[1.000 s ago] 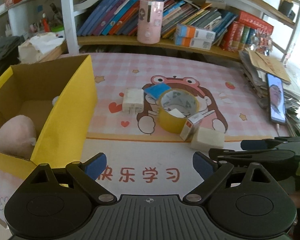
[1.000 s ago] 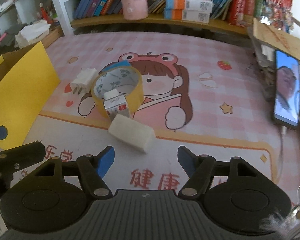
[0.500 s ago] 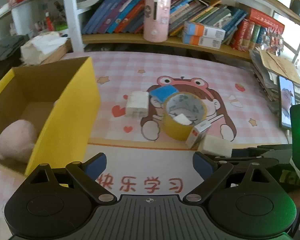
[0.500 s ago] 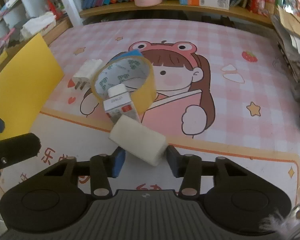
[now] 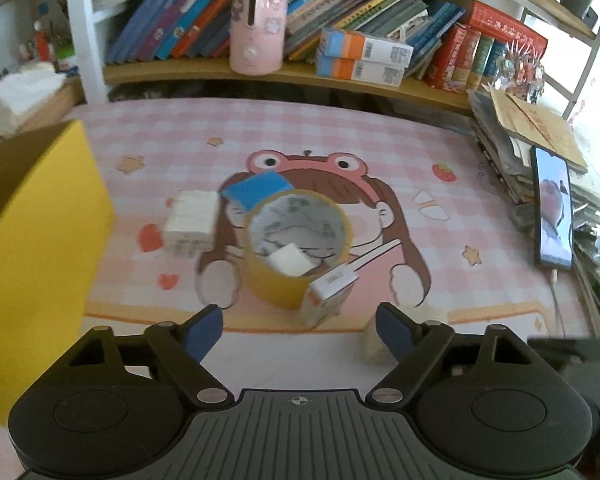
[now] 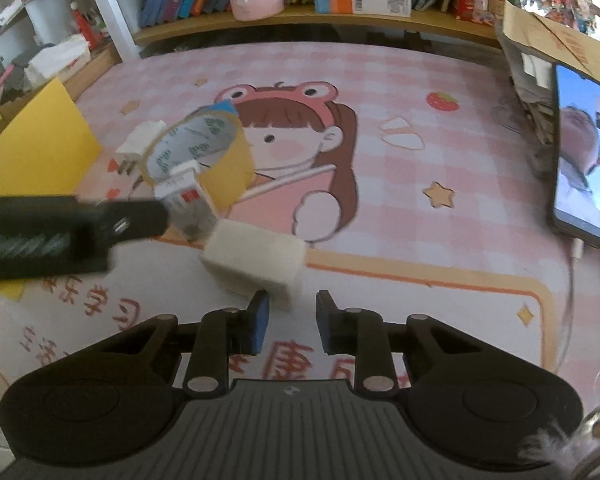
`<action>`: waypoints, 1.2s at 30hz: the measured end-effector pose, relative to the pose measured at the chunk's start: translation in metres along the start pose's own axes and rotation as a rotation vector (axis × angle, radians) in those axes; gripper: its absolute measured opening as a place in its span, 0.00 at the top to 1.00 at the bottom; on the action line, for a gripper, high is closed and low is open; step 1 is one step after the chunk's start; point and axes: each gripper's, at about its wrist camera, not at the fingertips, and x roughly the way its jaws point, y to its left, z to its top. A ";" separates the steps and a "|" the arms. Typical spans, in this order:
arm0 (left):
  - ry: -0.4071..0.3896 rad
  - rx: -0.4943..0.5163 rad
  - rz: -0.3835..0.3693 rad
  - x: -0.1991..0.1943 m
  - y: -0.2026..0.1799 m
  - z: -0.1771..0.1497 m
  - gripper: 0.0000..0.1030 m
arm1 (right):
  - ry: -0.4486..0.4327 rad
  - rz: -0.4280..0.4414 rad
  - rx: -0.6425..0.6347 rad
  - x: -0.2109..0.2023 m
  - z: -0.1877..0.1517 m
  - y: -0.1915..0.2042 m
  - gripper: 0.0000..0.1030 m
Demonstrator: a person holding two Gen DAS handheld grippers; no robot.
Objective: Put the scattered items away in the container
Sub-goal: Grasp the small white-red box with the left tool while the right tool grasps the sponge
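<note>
Six bits of clutter are out on the pink cartoon mat, none of them in the container. Far left is the yellow box, open side up, standing at the mat's edge. Next over is a white plug lying flat, then a blue pad tucked against the far side of the yellow tape roll. The roll sits on its flat side, and there's a small white cube down inside the ring. A little carton leans against the near side of the roll. The left gripper hovers low right in front of it. Its jaws have just been closing but are released and wide, nothing between the pads, and the carton sits just past the tips. Right of that, the white foam block lies on the mat's orange border. The right gripper has just been closing too, down to a narrow slot. The block's near corner pokes into that slot, right by the left pad, and honestly I can't tell if it's pinched. Far right, a phone lies with its screen lit.
</note>
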 end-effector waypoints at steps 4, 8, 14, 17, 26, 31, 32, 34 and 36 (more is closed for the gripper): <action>0.022 -0.040 0.018 0.019 -0.011 0.004 0.33 | 0.012 -0.021 -0.003 0.000 -0.002 -0.007 0.74; 0.025 -0.078 0.040 0.030 -0.016 0.007 0.39 | 0.008 -0.033 -0.019 -0.002 -0.002 -0.009 0.69; 0.031 -0.126 0.050 0.038 -0.011 0.008 0.58 | -0.004 -0.026 -0.058 -0.003 0.000 -0.007 0.58; 0.033 -0.120 0.044 0.035 -0.008 0.005 0.69 | -0.008 -0.013 -0.075 -0.001 0.002 -0.004 0.52; 0.009 -0.073 0.089 0.017 0.005 -0.003 0.70 | -0.022 0.042 -0.141 0.009 0.010 0.016 0.40; -0.006 -0.058 0.103 0.007 0.010 -0.003 0.70 | -0.017 0.032 -0.148 0.017 0.014 0.024 0.40; -0.009 -0.058 0.101 0.005 0.011 -0.004 0.70 | -0.016 0.029 -0.147 0.019 0.014 0.025 0.40; -0.011 -0.056 0.099 0.001 0.013 -0.005 0.70 | -0.016 0.021 -0.140 0.020 0.014 0.026 0.41; -0.010 -0.057 0.096 -0.002 0.016 -0.007 0.70 | -0.020 0.011 -0.136 0.022 0.013 0.028 0.44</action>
